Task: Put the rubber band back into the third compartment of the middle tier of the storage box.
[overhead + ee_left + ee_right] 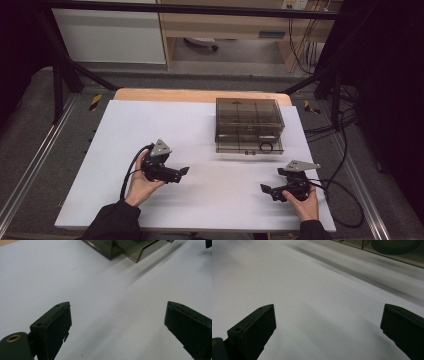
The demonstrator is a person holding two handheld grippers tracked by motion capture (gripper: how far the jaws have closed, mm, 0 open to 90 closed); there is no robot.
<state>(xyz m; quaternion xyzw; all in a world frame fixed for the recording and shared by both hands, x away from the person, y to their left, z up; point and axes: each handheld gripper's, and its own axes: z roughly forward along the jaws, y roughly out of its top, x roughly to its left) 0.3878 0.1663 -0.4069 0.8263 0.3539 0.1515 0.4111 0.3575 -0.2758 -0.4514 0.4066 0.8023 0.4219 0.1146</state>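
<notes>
Both your grippers sit low on the white table (150, 130), near your edge, and neither has anything in it: left gripper (183, 171) jaws stand wide w/ bare table between them, and so do the right gripper (265, 189) jaws. The smoky clear drawer box (248, 120) is at the far right of the table, well apart from both hands. Its bottom drawer (250, 147) is pulled out toward you, w/ a dark ring (266, 147) lying in its right-hand end. In the left gripper view you look across open table at the box corner (110, 250); the right gripper view catches the drawer edge and the ring (394, 245) at top right, blurred. My read: ring looks stowed already, hands backed off, so approx. what's left is pushing the drawer shut. Can't tell if more items are meant to go in; the other compartments look empty, but the tinted walls make that hard to confirm.
</notes>
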